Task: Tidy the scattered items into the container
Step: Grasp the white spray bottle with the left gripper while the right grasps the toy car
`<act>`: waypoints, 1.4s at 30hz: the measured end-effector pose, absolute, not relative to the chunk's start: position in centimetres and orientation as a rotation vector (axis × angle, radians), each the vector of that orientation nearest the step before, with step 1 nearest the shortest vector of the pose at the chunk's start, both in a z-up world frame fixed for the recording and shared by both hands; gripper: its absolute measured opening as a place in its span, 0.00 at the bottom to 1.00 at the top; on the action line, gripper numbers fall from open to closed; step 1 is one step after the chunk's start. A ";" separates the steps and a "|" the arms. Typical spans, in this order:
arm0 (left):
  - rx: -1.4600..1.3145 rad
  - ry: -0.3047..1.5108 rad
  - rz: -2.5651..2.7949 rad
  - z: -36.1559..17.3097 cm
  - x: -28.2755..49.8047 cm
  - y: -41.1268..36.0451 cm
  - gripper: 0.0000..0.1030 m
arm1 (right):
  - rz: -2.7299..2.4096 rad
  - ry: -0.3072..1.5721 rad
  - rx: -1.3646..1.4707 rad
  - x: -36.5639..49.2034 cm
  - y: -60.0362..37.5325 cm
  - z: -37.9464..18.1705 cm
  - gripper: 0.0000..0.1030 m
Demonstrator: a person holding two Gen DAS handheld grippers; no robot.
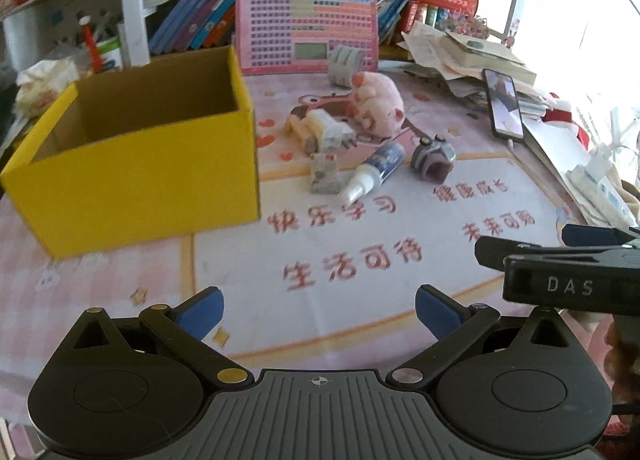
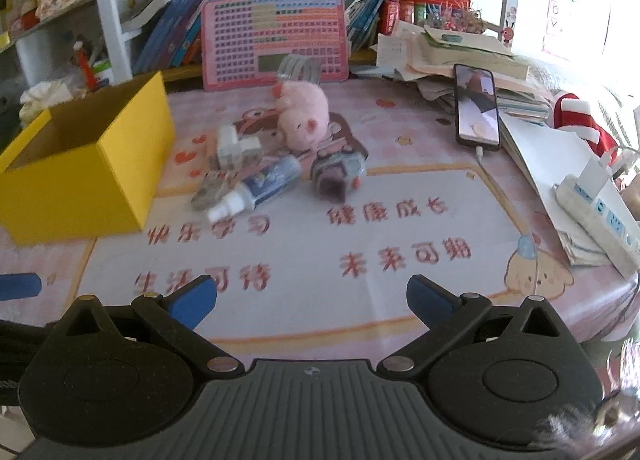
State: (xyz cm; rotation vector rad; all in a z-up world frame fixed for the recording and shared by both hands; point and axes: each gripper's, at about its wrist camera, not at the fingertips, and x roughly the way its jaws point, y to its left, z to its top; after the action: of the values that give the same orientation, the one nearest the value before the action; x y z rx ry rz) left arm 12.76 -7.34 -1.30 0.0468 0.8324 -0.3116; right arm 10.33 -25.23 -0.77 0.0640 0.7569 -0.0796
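Note:
An open yellow cardboard box [image 1: 136,176] [image 2: 80,176] stands at the left of the desk and looks empty. To its right lie a pink plush pig [image 1: 378,102] [image 2: 304,116], a blue-and-white bottle [image 1: 374,172] [image 2: 260,190] on its side, a grey-purple toy [image 1: 432,160] [image 2: 336,172], small wrapped packets [image 1: 320,132] [image 2: 236,150] and a tape roll [image 1: 344,64] [image 2: 300,66]. My left gripper [image 1: 319,314] is open near the front edge, holding nothing. My right gripper [image 2: 312,300] is open too, and empty. The right gripper's body [image 1: 568,260] shows at the right in the left wrist view.
A pink keyboard toy [image 2: 274,40] leans against books at the back. A phone [image 2: 478,110] on a cable rests against a paper stack at the right. A power strip [image 2: 600,212] lies at the right edge. The printed desk mat [image 2: 320,252] spreads before both grippers.

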 end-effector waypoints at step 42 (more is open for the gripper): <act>0.274 0.906 -0.298 -4.5 27.8 -19.3 0.56 | 0.117 0.919 0.063 29.0 -32.9 -4.5 0.79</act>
State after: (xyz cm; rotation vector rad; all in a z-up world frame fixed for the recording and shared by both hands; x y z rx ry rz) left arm 27.77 -19.29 -4.50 0.2741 0.9060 -0.2979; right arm 29.01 -32.94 -4.50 0.0631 0.9195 0.1166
